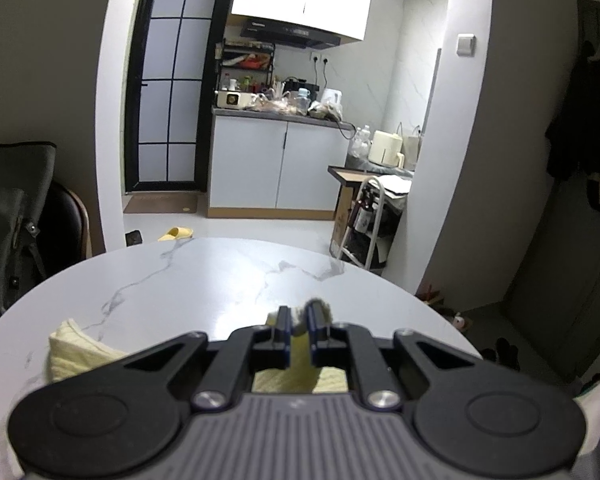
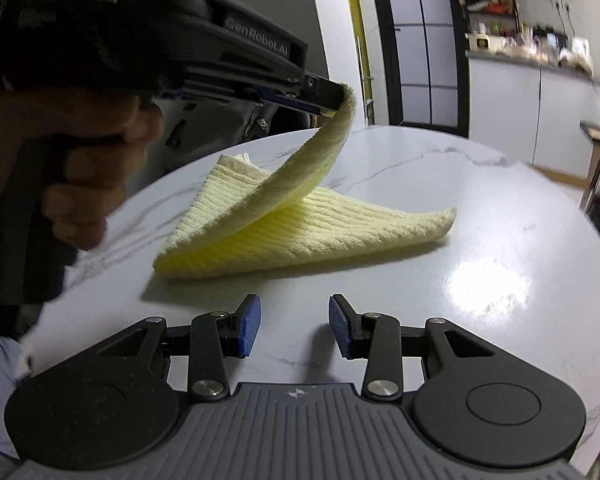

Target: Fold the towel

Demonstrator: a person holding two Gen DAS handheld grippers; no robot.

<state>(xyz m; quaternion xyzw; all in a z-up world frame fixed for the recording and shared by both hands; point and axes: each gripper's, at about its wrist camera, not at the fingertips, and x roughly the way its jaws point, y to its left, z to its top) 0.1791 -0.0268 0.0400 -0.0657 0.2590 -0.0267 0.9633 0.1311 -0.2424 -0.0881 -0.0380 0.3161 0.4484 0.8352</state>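
1. The pale yellow ribbed cotton towel [image 2: 300,224] lies on the round white marble-patterned table [image 2: 500,240], most of it flat, with one corner lifted clear of the surface. The raised flap arches up and over the part lying flat, which suggests a fold is being carried across rather than a pick-up of the whole cloth.

2. The left gripper [image 2: 338,100], black with blue-edged fingers, has its jaws pressed together on that raised corner. In the left wrist view the same left gripper [image 1: 299,322] shows a tuft of towel pinched between the narrow fingers, with more cloth hanging below. Holding only the corner keeps the rest of the towel anchored by its own weight on the table, so the flap can pivot about a crease.

3. The person's bare hand [image 2: 88,168] grips the left gripper's handle, held high and roughly level, which keeps the flap taut enough not to bunch.

4. The right gripper [image 2: 295,330] hovers just above the table on the near side of the towel, apart from it, its blue-padded jaws spread wide and holding nothing. Judging by that stance, it waits either to pin the near edge or to take a second corner.

5. Beyond the table edge stand white kitchen cabinets [image 1: 276,164] and a black-framed glass door [image 1: 172,88], well apart from the work.
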